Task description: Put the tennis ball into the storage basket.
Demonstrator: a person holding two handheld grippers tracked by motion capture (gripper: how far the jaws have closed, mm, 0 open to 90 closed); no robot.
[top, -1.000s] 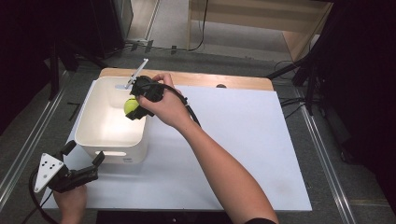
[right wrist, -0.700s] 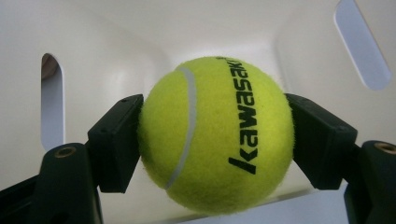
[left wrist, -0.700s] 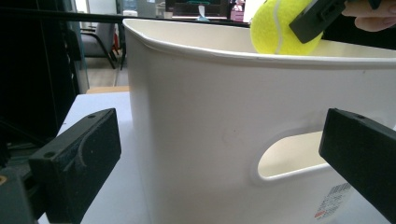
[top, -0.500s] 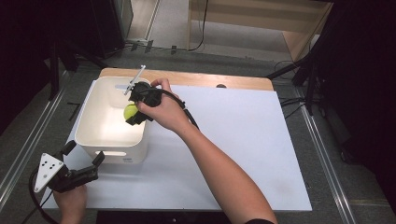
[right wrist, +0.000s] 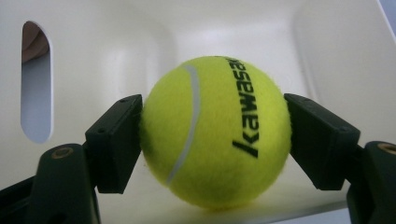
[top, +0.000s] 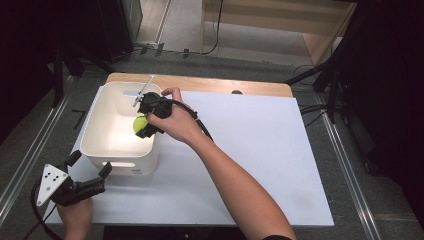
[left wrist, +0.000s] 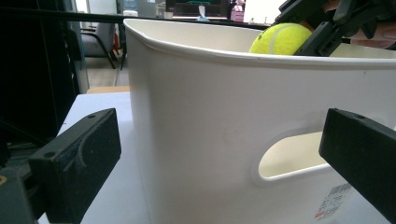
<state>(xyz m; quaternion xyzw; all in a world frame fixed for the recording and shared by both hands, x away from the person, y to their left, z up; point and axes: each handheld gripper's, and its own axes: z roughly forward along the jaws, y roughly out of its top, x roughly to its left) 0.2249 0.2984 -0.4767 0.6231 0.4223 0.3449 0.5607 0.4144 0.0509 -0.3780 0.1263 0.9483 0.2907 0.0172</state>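
Observation:
A yellow tennis ball (top: 139,123) marked "Kawasaki" (right wrist: 215,130) is pinched between the two black jaws of my right gripper (right wrist: 215,140), which is shut on it. The right gripper (top: 142,126) holds the ball inside the white plastic bin (top: 125,162), near its right wall. I cannot tell whether the ball touches the bin's floor. My left gripper (top: 90,164) stands open on the table just before the bin's near left corner, holding nothing. In the left gripper view its jaws frame the bin's wall (left wrist: 210,116), and the ball (left wrist: 280,38) peeks over the rim.
The bin has slot handles in its walls (left wrist: 289,156). It stands at the left of a white table top (top: 260,150) with a wooden strip (top: 220,85) along the far edge. Metal rails (top: 345,150) run along both sides of the table.
The right gripper has carried the ball a little lower and deeper into the bin. The left gripper has stayed where it was, open.

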